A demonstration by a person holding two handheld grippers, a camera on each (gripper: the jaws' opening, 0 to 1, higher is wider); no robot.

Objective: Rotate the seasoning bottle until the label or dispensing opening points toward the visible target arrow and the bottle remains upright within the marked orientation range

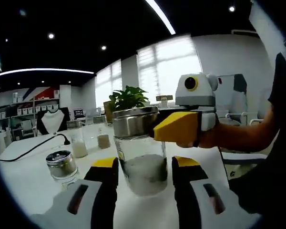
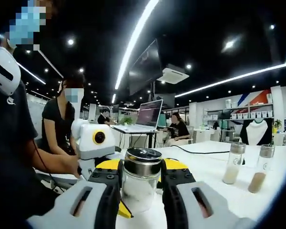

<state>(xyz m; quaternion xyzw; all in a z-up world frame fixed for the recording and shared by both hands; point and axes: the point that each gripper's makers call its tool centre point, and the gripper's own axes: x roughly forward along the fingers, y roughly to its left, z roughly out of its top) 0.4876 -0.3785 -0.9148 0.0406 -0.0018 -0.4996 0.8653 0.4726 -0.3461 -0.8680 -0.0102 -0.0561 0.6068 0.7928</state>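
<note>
The seasoning bottle point(image 1: 143, 164) is a clear glass jar with white grains and a steel lid point(image 1: 135, 121), standing upright on the white table point(image 1: 33, 186). My left gripper point(image 1: 144, 164) has its yellow-tipped jaws pressed against both sides of the glass body. The right gripper point(image 1: 176, 128) reaches in from the right, held by a person's hand, with a yellow jaw against the lid. In the right gripper view, the right gripper point(image 2: 141, 174) is closed on the bottle point(image 2: 139, 191) just under its lid point(image 2: 143, 161). The left gripper's white body point(image 2: 96, 139) sits behind on the left.
A short steel-lidded jar point(image 1: 62, 164), two tall shakers point(image 1: 77, 140) point(image 1: 103, 138), a black cable point(image 1: 33, 148) and a plant point(image 1: 127, 99) share the table. The right gripper view has two shakers point(image 2: 232, 167) point(image 2: 260, 174), a laptop point(image 2: 145, 117) and a seated person point(image 2: 62, 124).
</note>
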